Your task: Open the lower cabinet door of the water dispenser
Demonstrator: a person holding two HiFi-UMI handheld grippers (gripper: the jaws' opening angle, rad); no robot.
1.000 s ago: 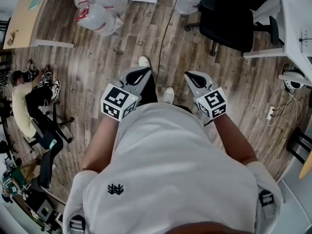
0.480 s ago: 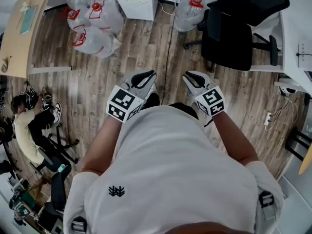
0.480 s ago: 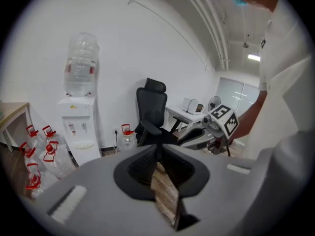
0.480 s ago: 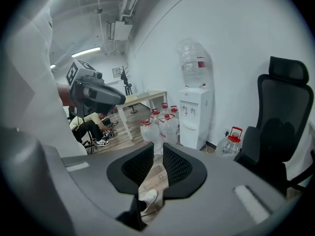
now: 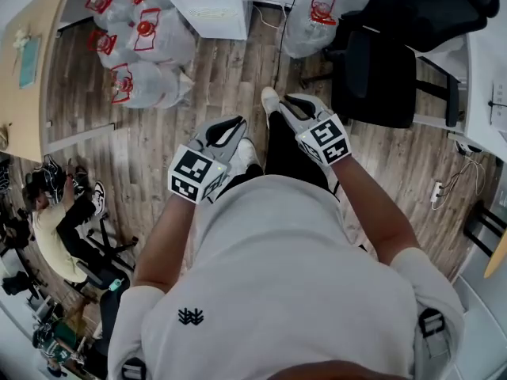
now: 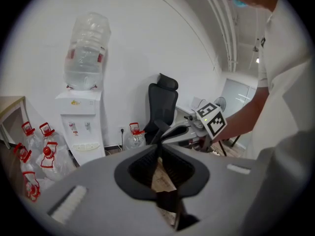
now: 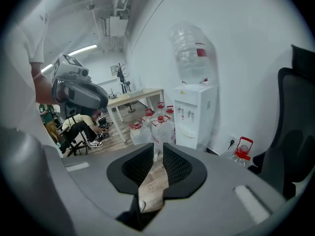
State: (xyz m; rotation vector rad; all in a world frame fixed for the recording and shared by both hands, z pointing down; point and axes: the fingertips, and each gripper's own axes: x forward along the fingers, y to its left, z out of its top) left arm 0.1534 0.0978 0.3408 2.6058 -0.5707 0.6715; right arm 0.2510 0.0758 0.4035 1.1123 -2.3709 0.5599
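The white water dispenser (image 5: 210, 2) stands against the wall at the top of the head view, some way ahead of both grippers. In the left gripper view the dispenser (image 6: 81, 127) carries an upturned bottle (image 6: 87, 50), and its lower cabinet door (image 6: 89, 154) looks closed. My left gripper (image 5: 226, 129) is shut with nothing in it. My right gripper (image 5: 287, 105) is held further forward, its jaws a narrow gap apart and empty. The right gripper view shows the dispenser (image 7: 194, 114) beyond the jaws.
Several water jugs with red handles (image 5: 135, 46) lie on the wood floor left of the dispenser, and one more jug (image 5: 313, 18) stands to its right. A black office chair (image 5: 388, 62) is at right, a desk (image 5: 28, 62) at left, a seated person (image 5: 55, 228) lower left.
Both grippers have moved forward across the floor toward the dispenser, the right one now ahead of the left. The dispenser and jugs have come further into view.
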